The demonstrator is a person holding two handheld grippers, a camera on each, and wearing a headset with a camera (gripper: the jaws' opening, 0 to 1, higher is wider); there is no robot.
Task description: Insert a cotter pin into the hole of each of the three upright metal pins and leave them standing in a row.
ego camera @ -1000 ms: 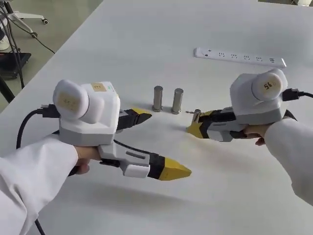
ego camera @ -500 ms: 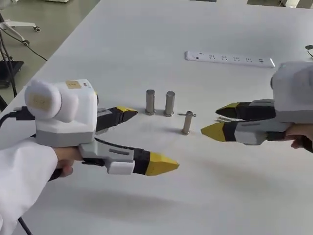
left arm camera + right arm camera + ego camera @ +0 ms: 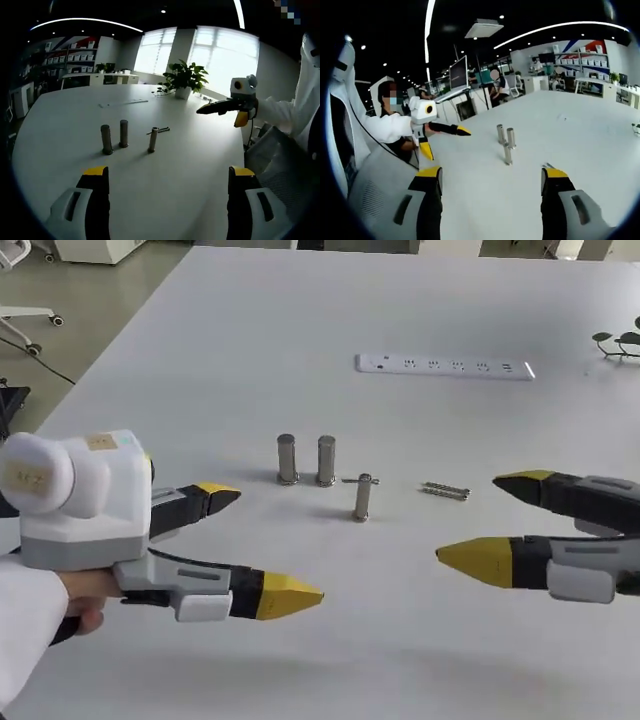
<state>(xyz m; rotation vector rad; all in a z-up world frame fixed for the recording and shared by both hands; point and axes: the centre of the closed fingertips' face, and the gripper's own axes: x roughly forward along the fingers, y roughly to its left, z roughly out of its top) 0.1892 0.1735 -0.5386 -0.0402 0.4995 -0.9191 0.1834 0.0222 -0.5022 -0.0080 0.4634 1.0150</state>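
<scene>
Metal pins stand upright on the white table (image 3: 200, 360), all on the person's side of the power strip (image 3: 445, 366), which lies flat further back. Two bare pins (image 3: 306, 460) stand close together but apart from each other, just left of the strip's left end and well short of it; they show as a pair in the left gripper view (image 3: 115, 136) and in the right gripper view (image 3: 505, 135). The third pin (image 3: 362, 497) stands about level with the strip's left end and a little further from the strip than the pair, so the three do not form a straight line. A cotter pin (image 3: 360, 480) sits crosswise at its top and appears to pass through the hole, though it is too small to be sure. Loose cotter pins (image 3: 445, 490), seemingly two, lie flat on the table in front of the strip's middle, apart from the third pin. The right gripper (image 3: 468, 517) hovers in front of the strip's right half, nearer the person than the loose cotter pins, with its yellow-tipped jaws spread wide and nothing between them. The left gripper (image 3: 278, 544) hangs far to the left of the strip and closest to the person, jaws likewise spread and empty, pointing toward the pins. A potted plant (image 3: 185, 80) stands beyond the strip at the table's far edge.
</scene>
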